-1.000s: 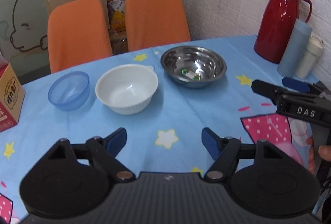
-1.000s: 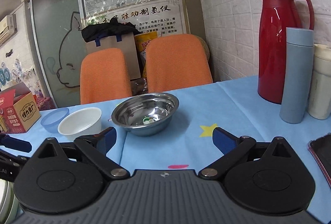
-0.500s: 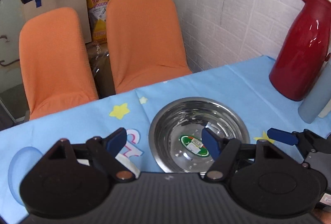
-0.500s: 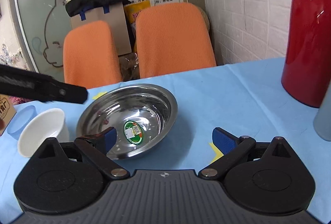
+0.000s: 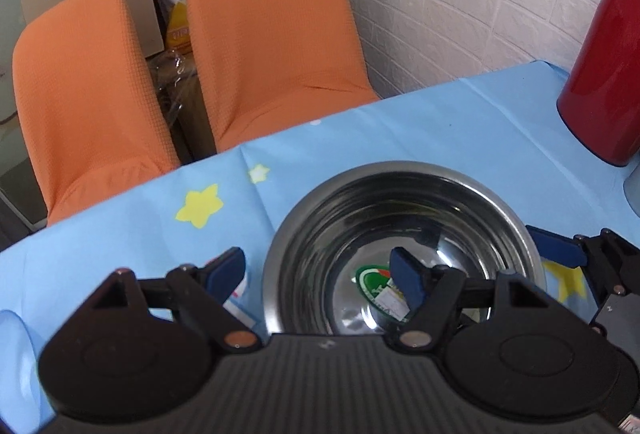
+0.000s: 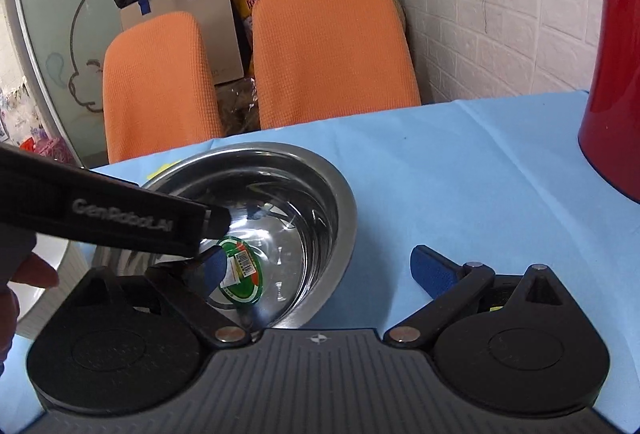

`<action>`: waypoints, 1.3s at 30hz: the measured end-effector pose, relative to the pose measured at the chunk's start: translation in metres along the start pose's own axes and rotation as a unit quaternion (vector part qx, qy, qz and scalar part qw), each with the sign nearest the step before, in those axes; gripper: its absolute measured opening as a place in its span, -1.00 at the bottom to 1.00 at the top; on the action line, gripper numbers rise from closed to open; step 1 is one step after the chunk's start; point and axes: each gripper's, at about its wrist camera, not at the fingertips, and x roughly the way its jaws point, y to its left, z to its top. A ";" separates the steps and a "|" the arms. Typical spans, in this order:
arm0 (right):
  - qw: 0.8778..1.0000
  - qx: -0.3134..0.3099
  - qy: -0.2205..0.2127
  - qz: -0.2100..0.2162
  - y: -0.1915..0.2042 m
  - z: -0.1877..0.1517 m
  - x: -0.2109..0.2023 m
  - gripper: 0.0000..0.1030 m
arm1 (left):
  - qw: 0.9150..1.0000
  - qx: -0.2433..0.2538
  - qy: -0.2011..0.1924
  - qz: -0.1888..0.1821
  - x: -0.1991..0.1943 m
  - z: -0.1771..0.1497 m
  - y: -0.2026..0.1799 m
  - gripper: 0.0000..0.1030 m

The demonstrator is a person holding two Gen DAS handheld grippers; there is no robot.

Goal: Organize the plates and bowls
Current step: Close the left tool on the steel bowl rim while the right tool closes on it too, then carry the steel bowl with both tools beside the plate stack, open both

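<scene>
A steel bowl (image 5: pixel 404 218) with a green sticker inside sits on the blue star tablecloth. My left gripper (image 5: pixel 320 274) is open and straddles the bowl's left rim, one finger outside and one inside. My right gripper (image 6: pixel 324 266) is open and straddles the bowl's right rim (image 6: pixel 340 201), its left finger inside the bowl. The right gripper also shows in the left wrist view (image 5: pixel 576 258) at the bowl's right side. The left gripper's body (image 6: pixel 104 213) crosses the right wrist view over the bowl. A white bowl's edge (image 6: pixel 52 274) and a blue bowl's edge (image 5: pixel 16 346) show at the left.
A red thermos (image 5: pixel 604 73) stands on the table at the right, close to the bowl. Two orange chairs (image 5: pixel 272 33) stand behind the table's far edge. A white brick wall is at the right. A cardboard box (image 6: pixel 180 5) sits behind the chairs.
Both grippers have moved forward and down to the steel bowl, each now straddling its rim. The white and blue bowls have slid almost out of view.
</scene>
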 end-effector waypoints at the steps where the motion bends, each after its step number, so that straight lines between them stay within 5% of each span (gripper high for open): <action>1: 1.000 -0.002 -0.004 -0.007 -0.001 0.000 0.000 1.00 | 1.000 0.006 -0.003 0.001 0.001 -0.001 -0.002 0.39; 6: 1.000 -0.017 -0.014 -0.018 -0.001 0.001 0.000 1.00 | 1.000 -0.006 0.005 -0.002 0.011 -0.003 -0.005 0.26; 8: 1.000 -0.027 -0.013 -0.008 0.003 0.002 0.000 0.68 | 1.000 -0.006 0.014 -0.005 0.012 -0.001 -0.006 0.13; 9: 1.000 -0.029 -0.012 -0.003 0.004 0.002 -0.001 0.50 | 1.000 0.001 0.012 -0.007 0.011 0.000 -0.008 -0.09; 15: 0.999 0.030 0.003 0.040 -0.004 0.009 -0.003 0.44 | 1.000 0.003 0.008 -0.004 -0.004 0.002 -0.008 -0.12; 23: 0.997 -0.025 -0.015 0.068 0.031 0.013 -0.043 0.44 | 1.000 -0.012 -0.011 0.015 -0.069 -0.017 0.002 -0.23; 31: 0.993 -0.063 -0.049 0.088 0.069 -0.019 -0.127 0.66 | 0.998 -0.037 -0.046 0.008 -0.153 -0.080 -0.001 -0.06; 39: 0.995 -0.048 -0.028 0.088 0.090 -0.089 -0.181 0.69 | 0.999 -0.039 -0.024 -0.011 -0.188 -0.167 -0.015 -0.06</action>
